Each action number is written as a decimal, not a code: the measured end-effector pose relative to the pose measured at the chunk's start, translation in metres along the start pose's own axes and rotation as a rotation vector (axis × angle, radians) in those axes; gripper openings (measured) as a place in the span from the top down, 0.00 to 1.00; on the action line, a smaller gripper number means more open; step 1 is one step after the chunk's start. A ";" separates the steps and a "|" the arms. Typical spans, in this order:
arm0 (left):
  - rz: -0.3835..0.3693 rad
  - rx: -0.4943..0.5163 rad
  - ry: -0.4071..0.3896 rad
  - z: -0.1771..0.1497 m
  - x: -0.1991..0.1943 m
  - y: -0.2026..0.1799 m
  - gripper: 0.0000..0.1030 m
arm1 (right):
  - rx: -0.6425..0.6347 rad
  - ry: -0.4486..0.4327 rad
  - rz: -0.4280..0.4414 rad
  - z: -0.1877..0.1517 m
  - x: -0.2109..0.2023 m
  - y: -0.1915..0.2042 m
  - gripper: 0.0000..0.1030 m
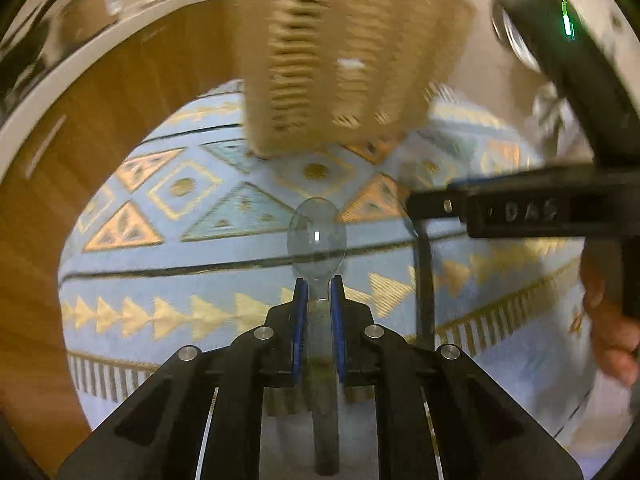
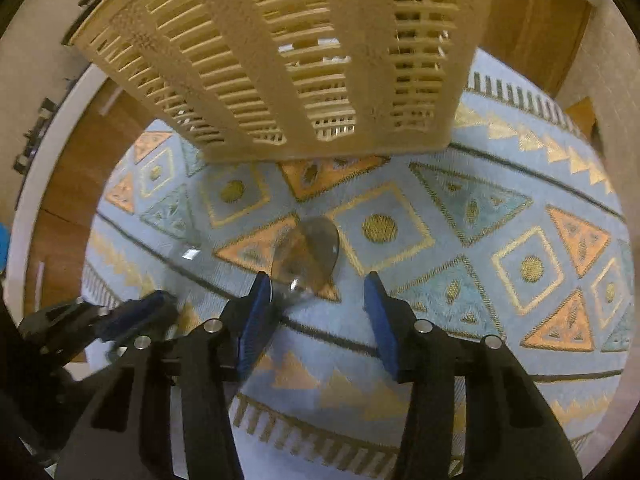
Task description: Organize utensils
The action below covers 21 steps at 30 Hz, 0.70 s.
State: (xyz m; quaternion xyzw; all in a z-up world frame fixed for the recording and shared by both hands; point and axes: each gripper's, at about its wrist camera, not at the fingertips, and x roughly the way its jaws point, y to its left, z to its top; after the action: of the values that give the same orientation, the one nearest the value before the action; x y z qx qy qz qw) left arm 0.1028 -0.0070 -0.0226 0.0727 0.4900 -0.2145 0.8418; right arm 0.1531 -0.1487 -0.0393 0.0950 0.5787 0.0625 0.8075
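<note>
Left wrist view shows the left hand-held gripper [image 1: 319, 294] clenched on the neck of a clear plastic spoon [image 1: 317, 236], whose bowl sticks out past the blue pads [image 1: 300, 300] above a pale blue cloth [image 1: 224, 264] patterned with gold and orange triangles. Beyond the spoon stands a beige slotted basket [image 1: 344, 64], blurred in this view; what it holds cannot be told. At the right edge a person's hand [image 1: 608, 320] grips the black body of the other tool.

From the right wrist view, the right hand-held gripper [image 2: 316, 292] has its jaws parted, not pressing on anything. A second clear spoon [image 2: 310, 254] lies on the cloth [image 2: 440, 280] between the pads, its bowl toward the basket [image 2: 288, 60] and its neck just beside the left pad [image 2: 256, 320]; whether they touch is unclear. Through the basket's slots only light and cloth show, no contents can be made out. The left hand-held gripper [image 2: 140, 316] appears blurred at the lower left.
</note>
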 end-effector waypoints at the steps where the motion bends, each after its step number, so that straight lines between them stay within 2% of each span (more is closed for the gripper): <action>1: -0.021 -0.035 -0.009 0.000 -0.003 0.008 0.90 | 0.002 0.002 -0.021 0.000 0.001 0.003 0.57; 6: -0.056 -0.130 -0.044 -0.004 -0.015 0.039 0.90 | -0.019 0.017 -0.123 0.006 0.010 0.029 0.57; 8: -0.066 -0.140 -0.048 -0.007 -0.017 0.040 0.90 | -0.080 0.011 -0.179 0.004 0.013 0.045 0.59; 9: -0.070 -0.142 -0.049 -0.007 -0.018 0.038 0.90 | -0.142 0.011 -0.176 0.002 0.014 0.055 0.69; 11: -0.085 -0.142 -0.050 -0.007 -0.018 0.039 0.90 | -0.218 0.022 -0.189 -0.001 0.014 0.064 0.70; 16: -0.120 -0.122 -0.039 -0.010 -0.014 0.037 0.90 | -0.409 0.058 -0.146 -0.017 0.013 0.069 0.71; 19: -0.129 -0.102 -0.013 -0.012 -0.007 0.032 0.90 | -0.470 0.081 -0.159 -0.027 0.010 0.065 0.71; 21: -0.102 -0.076 0.000 -0.011 -0.004 0.027 0.90 | -0.491 0.080 -0.177 -0.034 0.008 0.064 0.71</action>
State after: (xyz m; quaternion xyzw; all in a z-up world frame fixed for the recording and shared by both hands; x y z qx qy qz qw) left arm 0.1040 0.0221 -0.0269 0.0156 0.5007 -0.2383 0.8320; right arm 0.1239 -0.0822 -0.0430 -0.1576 0.5839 0.1338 0.7850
